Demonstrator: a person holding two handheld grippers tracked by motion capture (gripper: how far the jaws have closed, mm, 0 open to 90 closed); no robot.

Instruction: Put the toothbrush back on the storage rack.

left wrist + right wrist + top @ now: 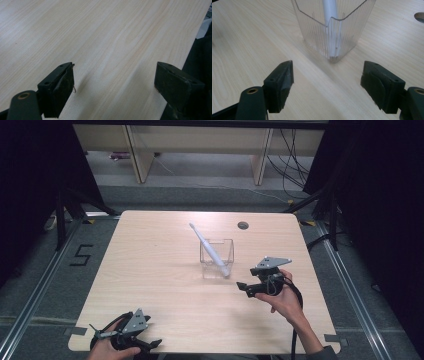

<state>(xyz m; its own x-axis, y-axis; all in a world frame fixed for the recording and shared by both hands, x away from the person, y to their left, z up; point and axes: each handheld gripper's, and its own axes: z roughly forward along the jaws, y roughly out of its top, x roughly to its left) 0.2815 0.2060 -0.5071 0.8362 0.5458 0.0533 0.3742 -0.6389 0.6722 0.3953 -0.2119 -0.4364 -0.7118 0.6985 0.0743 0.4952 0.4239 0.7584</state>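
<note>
- Lay bare over most of its top: the pale wooden table (165,285), with a small round dark hole (243,225) set near its far edge.
- Stood upright a little right of the table's middle: a clear, ribbed plastic holder (218,258), square in section, open at the top.
- Leaned inside that holder: a white toothbrush (210,250), lower end down in the near right corner, upper end tilted up and away to the far left, well above the rim.
- Seen through the ribbed wall in the right gripper view as a pale shaft: the same toothbrush (330,15), reaching down toward the near corner of the holder (329,37).
- Held in the right hand (285,300) near the right side of the table: the right gripper (250,289), pointing left toward the holder, close to it yet apart from it.
- Stood wide apart in the right gripper view: its two black jaws, with nothing between them but bare wood; the holder just beyond them.
- Held in the left hand (107,351) at the near left corner of the table: the left gripper (150,343), well apart from the holder.
- Spread wide in the left gripper view: the left gripper (115,82) jaws, empty, over plain tabletop close to its edge.
- Trailed from the right gripper down past the wrist: a black cable (296,295).
</note>
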